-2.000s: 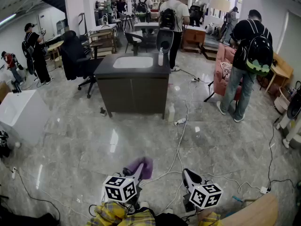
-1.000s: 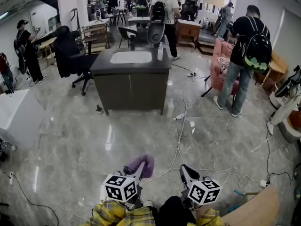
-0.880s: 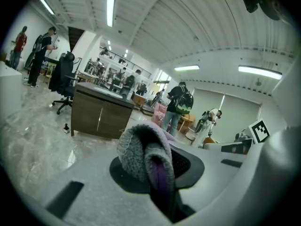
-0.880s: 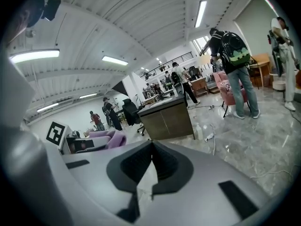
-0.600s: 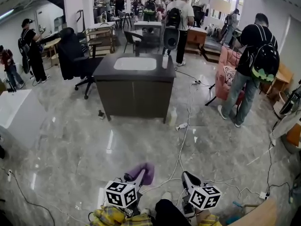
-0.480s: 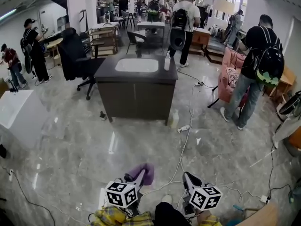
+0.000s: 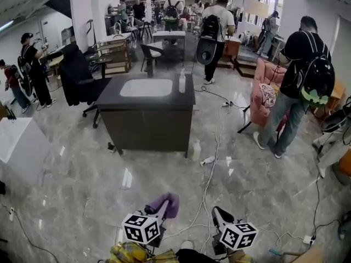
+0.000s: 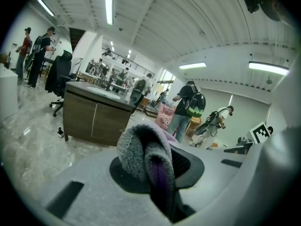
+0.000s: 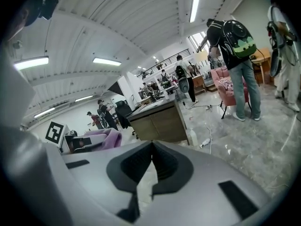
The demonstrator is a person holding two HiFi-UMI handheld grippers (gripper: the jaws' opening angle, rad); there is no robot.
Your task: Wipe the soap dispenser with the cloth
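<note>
The counter (image 7: 148, 125) looms nearer as I walk up; left gripper (image 7: 152, 209) clamps the cloth (image 7: 167, 204), right gripper (image 7: 218, 212) is clenched empty, and the soap dispenser (image 7: 182, 84) is well beyond reach.

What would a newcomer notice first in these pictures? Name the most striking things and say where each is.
The dark sink cabinet stands in the middle of the room, with a white soap dispenser at its right-hand edge. Nearest the camera, the left gripper is shut on a fluffy purple cloth, while the right gripper beside it is shut and empty. A person with a backpack stands at the right.
</note>
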